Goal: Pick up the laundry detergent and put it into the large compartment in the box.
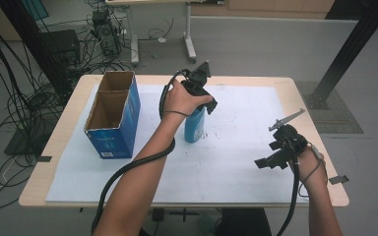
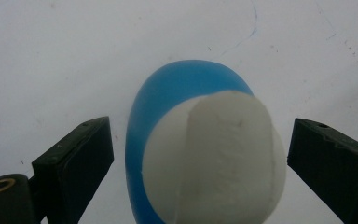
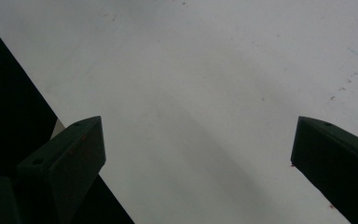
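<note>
Not yet gripped: left gripper [image 2: 198, 154] spread wide astride white-capped blue bottle [image 2: 200, 149] upright at frame centre, right gripper [image 3: 198, 154] agape and idle lower right, open blue box [image 1: 113, 115] waiting upper left.

blue bottle [image 2: 168, 107] base cut off, cap [image 2: 214, 158] blurred

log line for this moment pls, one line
left gripper: open, jaws either side of blue bottle white cap, no contact | right gripper: open, over white sheet | box: upright
</note>
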The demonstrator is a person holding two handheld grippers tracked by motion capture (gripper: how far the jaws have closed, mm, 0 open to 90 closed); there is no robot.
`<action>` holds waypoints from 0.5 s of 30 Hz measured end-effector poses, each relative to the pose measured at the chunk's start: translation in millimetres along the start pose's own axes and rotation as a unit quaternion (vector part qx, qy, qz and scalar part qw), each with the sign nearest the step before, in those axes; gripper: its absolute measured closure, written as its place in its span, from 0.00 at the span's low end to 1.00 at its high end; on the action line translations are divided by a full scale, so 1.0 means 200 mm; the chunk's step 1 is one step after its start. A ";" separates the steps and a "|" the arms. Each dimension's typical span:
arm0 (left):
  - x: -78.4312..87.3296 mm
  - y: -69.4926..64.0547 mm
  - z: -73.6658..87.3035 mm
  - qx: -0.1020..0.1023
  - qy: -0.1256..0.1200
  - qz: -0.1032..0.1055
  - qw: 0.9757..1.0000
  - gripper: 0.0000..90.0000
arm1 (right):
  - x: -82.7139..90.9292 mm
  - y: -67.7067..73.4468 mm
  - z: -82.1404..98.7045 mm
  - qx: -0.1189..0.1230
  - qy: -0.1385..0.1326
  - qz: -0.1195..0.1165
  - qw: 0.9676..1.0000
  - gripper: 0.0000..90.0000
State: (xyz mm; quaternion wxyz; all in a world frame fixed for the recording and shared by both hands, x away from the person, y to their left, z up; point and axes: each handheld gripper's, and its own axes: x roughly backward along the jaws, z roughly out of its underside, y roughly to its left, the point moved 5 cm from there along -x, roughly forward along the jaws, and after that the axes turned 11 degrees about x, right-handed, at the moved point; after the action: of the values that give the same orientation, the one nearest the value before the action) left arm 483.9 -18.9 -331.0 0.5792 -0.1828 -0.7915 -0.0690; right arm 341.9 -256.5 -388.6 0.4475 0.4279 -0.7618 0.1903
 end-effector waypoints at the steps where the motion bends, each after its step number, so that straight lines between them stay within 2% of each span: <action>1: 0.00 0.00 0.00 0.001 0.000 0.000 1.000 0.08 | 0.00 0.00 0.00 0.001 -0.001 0.000 1.000 0.03; 15: 0.00 0.00 -0.01 0.005 -0.007 -0.008 1.000 0.15 | 0.00 0.00 0.00 0.003 -0.004 -0.001 1.000 0.03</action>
State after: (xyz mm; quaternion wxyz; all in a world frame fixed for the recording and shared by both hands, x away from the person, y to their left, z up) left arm 485.3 -18.9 -331.4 0.5739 -0.1745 -0.7972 -0.0683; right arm 341.3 -256.9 -388.9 0.4437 0.4306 -0.7626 0.1902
